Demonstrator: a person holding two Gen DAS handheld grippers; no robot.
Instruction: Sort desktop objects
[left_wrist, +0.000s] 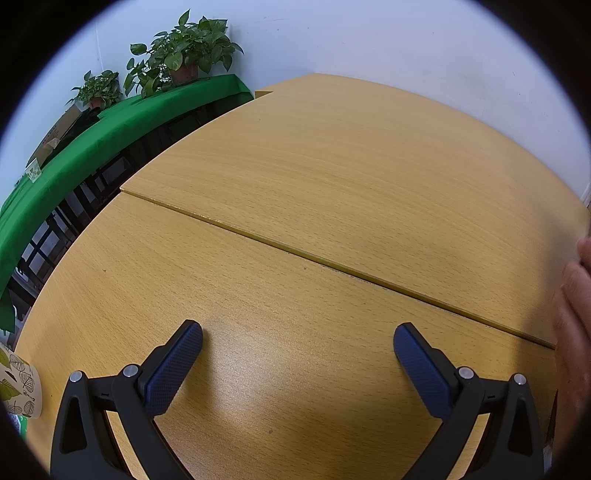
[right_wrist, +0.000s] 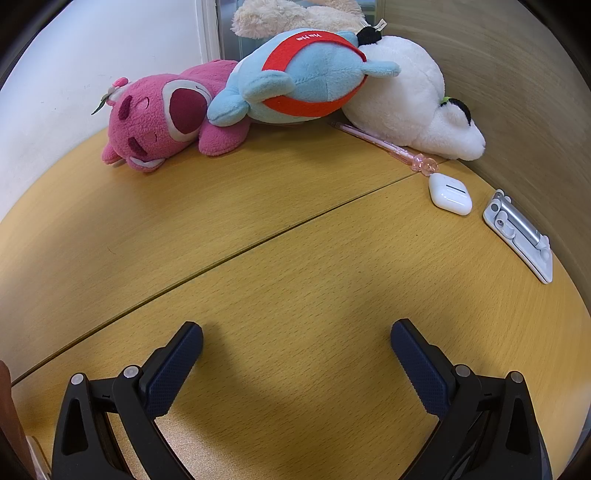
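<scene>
Both grippers hang low over the wooden surface (right_wrist: 295, 258), and neither has anything in it. On the right gripper (right_wrist: 296, 338) the jaws stand spread wide with only bare wood between the blue pads; on the left gripper (left_wrist: 297, 339) it is the same, jaws wide apart and nothing held.

Everything that wants sorting seems to sit ahead of the right gripper, well apart from it. Along the far edge lies a heap of plush toys: a pink bear (right_wrist: 159, 122) on its side, a blue toy (right_wrist: 306, 81) with a red band leaning across it and onto a white plush (right_wrist: 410, 99), and a cream one (right_wrist: 295, 14) behind them. A pink pen (right_wrist: 384, 146) lies just in front of the white plush, its decorated end close to a white earbud case (right_wrist: 450, 194). Beside that, near the right edge, lies a flat white stand (right_wrist: 519, 234).

From the left wrist view the wood ahead carries nothing, save a leaf-print cup (left_wrist: 18, 384) at the near left edge. A hand (left_wrist: 572, 295) shows at the right rim. Potted plants (left_wrist: 184, 55) stand on a green cloth (left_wrist: 110, 122) beyond.

To my eye little or nothing is done yet: the toys are tumbled together, the small items lie loose, and I can see no bin or tray for them. Nearly all the sorting looks left to do.
</scene>
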